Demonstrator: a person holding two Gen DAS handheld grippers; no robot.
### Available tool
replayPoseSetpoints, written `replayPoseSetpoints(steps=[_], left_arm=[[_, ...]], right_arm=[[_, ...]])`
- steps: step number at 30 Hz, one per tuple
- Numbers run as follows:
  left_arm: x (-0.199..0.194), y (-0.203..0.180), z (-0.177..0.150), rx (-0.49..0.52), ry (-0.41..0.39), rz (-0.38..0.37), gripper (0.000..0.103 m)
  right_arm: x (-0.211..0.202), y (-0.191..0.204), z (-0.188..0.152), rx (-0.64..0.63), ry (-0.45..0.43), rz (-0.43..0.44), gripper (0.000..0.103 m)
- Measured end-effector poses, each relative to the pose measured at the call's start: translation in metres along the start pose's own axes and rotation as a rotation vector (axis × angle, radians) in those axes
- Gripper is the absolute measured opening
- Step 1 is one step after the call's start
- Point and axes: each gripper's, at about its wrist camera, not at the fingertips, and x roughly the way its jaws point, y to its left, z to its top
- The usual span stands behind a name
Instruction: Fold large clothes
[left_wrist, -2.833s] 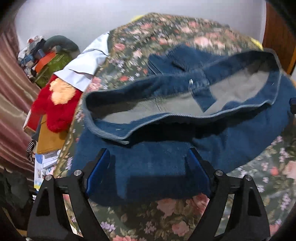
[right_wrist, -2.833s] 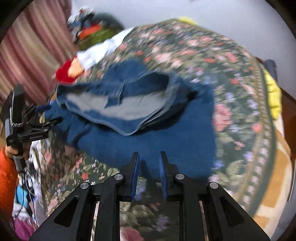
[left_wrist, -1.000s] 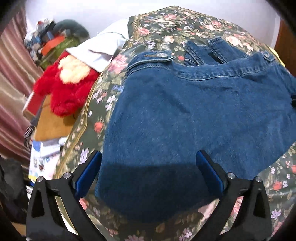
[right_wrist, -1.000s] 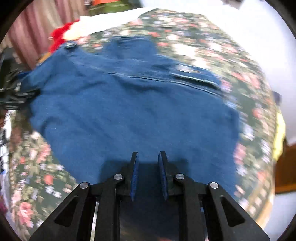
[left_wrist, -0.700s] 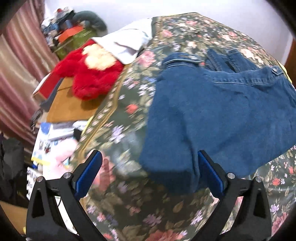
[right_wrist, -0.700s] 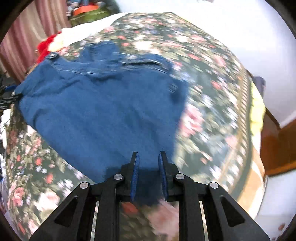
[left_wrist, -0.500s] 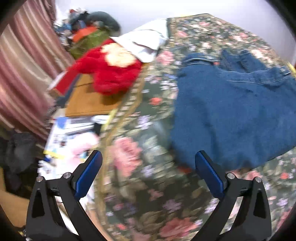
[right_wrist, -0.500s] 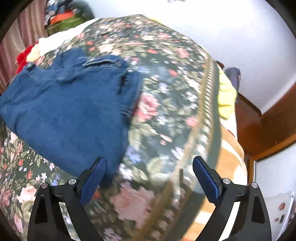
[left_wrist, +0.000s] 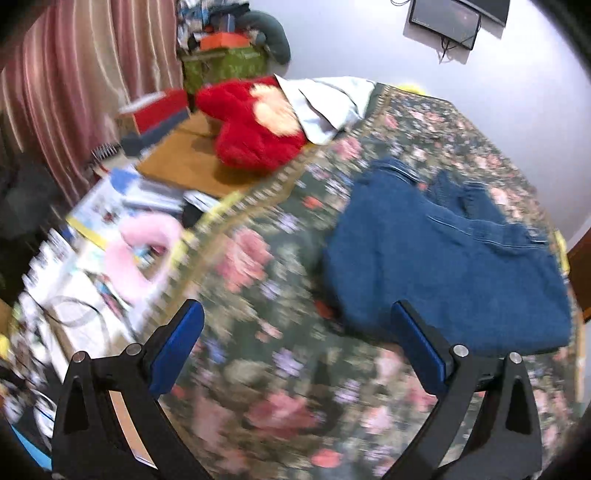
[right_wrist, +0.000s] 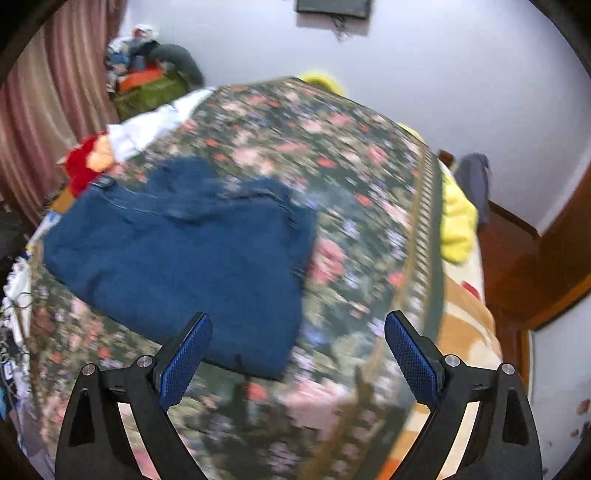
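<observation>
We note motion blur over both views. The folded denim garment (left_wrist: 443, 266) (right_wrist: 184, 258) lies on the floral bedspread (left_wrist: 280, 266) (right_wrist: 362, 206). The left gripper (left_wrist: 295, 328) and right gripper (right_wrist: 297, 338) hold nothing, jaws spread wide, clear of the denim.

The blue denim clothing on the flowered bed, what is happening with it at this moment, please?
A person holds two grippers over a bed covered with a dark floral blanket. The blue denim garment lies folded on the blanket, and nothing grips it. The left gripper and the right gripper are both wide open and empty, above the blanket near the garment's front edge. A red plush toy lies beside the bed.
</observation>
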Motion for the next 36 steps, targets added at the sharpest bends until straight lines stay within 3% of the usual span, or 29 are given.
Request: replayPoseSetpoints(steps=[7, 12, 17, 19, 21, 25, 27, 29, 32, 36], left_arm=[[0.038, -0.02, -0.03, -0.172, 0.124, -0.207, 0.103], [0.073, -0.026, -0.04, -0.319, 0.211, -0.351, 0.093], [0.097, -0.03, -0.028, -0.405, 0.213, -0.472, 0.09], [0.103, -0.033, -0.017, -0.398, 0.154, -0.521, 0.085], [0.113, -0.036, -0.007, -0.385, 0.122, -0.506, 0.081], [0.12, -0.039, 0.009, -0.383, 0.052, -0.5, 0.075], [0.118, -0.038, 0.016, -0.392, 0.022, -0.45, 0.055], [0.12, -0.036, 0.024, -0.406, 0.015, -0.425, 0.047], [0.113, -0.037, 0.035, -0.374, 0.01, -0.385, 0.034], [0.068, -0.052, 0.038, -0.248, -0.076, -0.329, 0.03]], right_arm=[[0.02, 0.061, 0.023, -0.022, 0.023, 0.156, 0.095], [0.06, 0.103, 0.026, -0.06, 0.105, 0.222, 0.095], [0.117, 0.122, 0.021, -0.091, 0.238, 0.211, 0.095], [0.133, 0.126, 0.015, -0.106, 0.272, 0.197, 0.096], [0.134, 0.131, 0.01, -0.155, 0.247, 0.201, 0.102], [0.134, 0.137, 0.004, -0.215, 0.237, 0.192, 0.103], [0.134, 0.136, 0.005, -0.211, 0.245, 0.219, 0.103], [0.132, 0.136, 0.007, -0.201, 0.257, 0.242, 0.103], [0.13, 0.133, 0.015, -0.151, 0.286, 0.285, 0.103], [0.12, 0.126, 0.034, 0.019, 0.275, 0.377, 0.103]])
